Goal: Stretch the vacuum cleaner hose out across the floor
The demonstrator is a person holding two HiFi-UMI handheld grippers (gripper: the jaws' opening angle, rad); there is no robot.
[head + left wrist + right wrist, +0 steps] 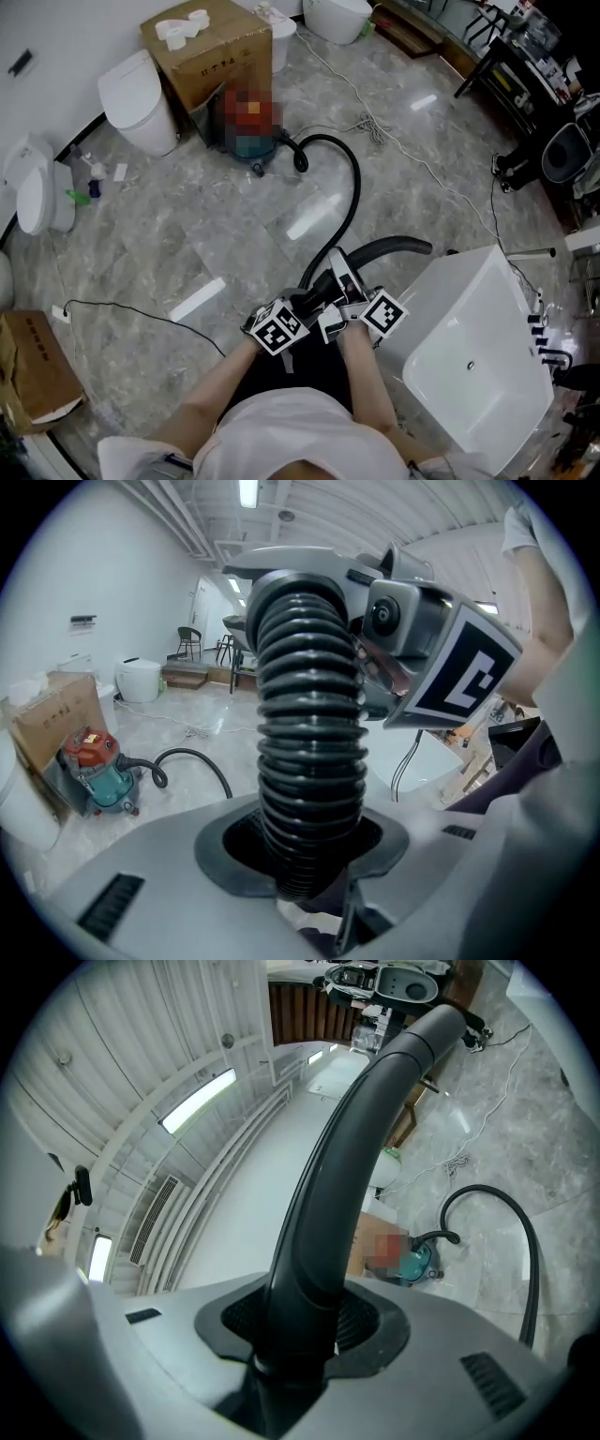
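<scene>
Black ribbed vacuum hose arcs across the marble floor from the teal canister vacuum. Left gripper clamps its near end; right gripper clamps the smooth curved wand. The hose-to-wand joint lies hidden beneath the grippers.

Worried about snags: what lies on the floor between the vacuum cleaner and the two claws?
Head view: only the black hose arcs there from the vacuum cleaner, over otherwise bare marble floor.
</scene>
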